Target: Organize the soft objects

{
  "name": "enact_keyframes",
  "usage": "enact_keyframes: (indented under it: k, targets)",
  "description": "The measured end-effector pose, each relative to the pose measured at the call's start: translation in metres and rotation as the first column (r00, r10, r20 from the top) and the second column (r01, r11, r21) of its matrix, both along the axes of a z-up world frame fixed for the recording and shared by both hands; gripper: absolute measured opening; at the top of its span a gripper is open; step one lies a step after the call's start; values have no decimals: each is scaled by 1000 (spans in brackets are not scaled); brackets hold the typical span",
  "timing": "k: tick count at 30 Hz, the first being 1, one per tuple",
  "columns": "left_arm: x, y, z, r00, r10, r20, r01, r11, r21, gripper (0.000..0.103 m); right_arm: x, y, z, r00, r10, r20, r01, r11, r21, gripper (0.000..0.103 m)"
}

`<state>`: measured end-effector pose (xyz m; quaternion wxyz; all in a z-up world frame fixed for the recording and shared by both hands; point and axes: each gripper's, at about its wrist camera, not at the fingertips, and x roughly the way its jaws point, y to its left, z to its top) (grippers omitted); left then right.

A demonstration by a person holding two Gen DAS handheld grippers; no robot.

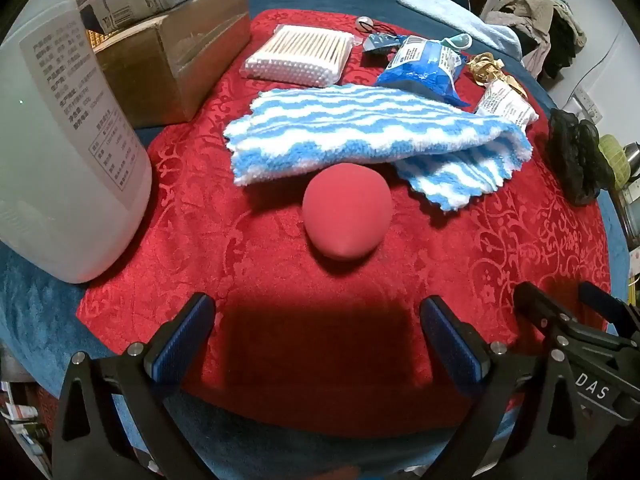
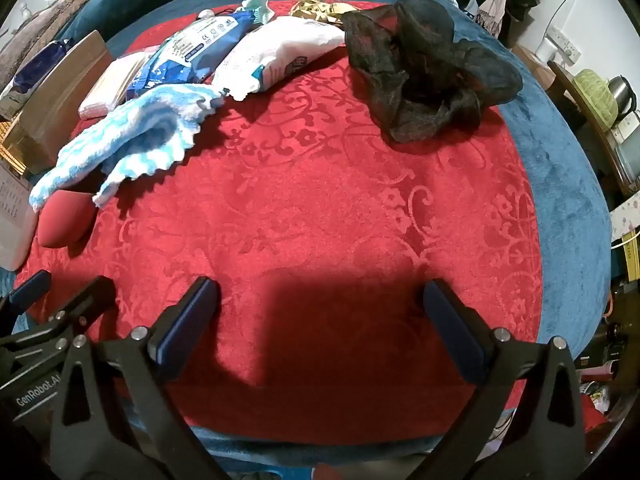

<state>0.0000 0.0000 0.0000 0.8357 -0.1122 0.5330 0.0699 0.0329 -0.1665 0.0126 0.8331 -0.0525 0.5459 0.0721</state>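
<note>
A red egg-shaped sponge [image 1: 346, 210] lies on the red patterned cloth [image 1: 240, 240], just ahead of my left gripper [image 1: 318, 312], which is open and empty. A blue-and-white striped fluffy cloth [image 1: 360, 132] lies folded behind the sponge, touching it. My right gripper [image 2: 320, 296] is open and empty over bare red cloth [image 2: 320, 184]. In the right wrist view the sponge [image 2: 64, 220] and striped cloth [image 2: 128, 140] are at far left, and a crumpled black mesh fabric [image 2: 424, 76] lies at the back right.
A large white plastic jug [image 1: 60, 140] and a cardboard box [image 1: 176, 60] stand at left. A cotton swab pack [image 1: 300, 54], a blue wipes packet [image 1: 424, 68], a white packet [image 2: 280, 52] and gold ribbon [image 1: 486, 66] lie at the back. A light blue towel [image 1: 456, 16] lies beyond.
</note>
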Motion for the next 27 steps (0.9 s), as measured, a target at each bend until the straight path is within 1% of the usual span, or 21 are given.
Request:
enact_keyframes:
  k: [16, 20, 27]
  targets:
    - [0, 1, -1, 1000, -2, -9, 2, 1000, 0, 103, 0, 0, 1, 1000, 1, 0, -1, 1000, -4, 103]
    - [8, 1, 3, 1000, -4, -23, 4, 1000, 1, 103, 1, 0, -1, 1000, -1, -3, 1, 1000, -5, 103]
    - [16, -1, 1, 999, -10, -44, 10, 1000, -1, 103, 1, 0, 0, 1000, -1, -6, 1, 1000, -5, 103]
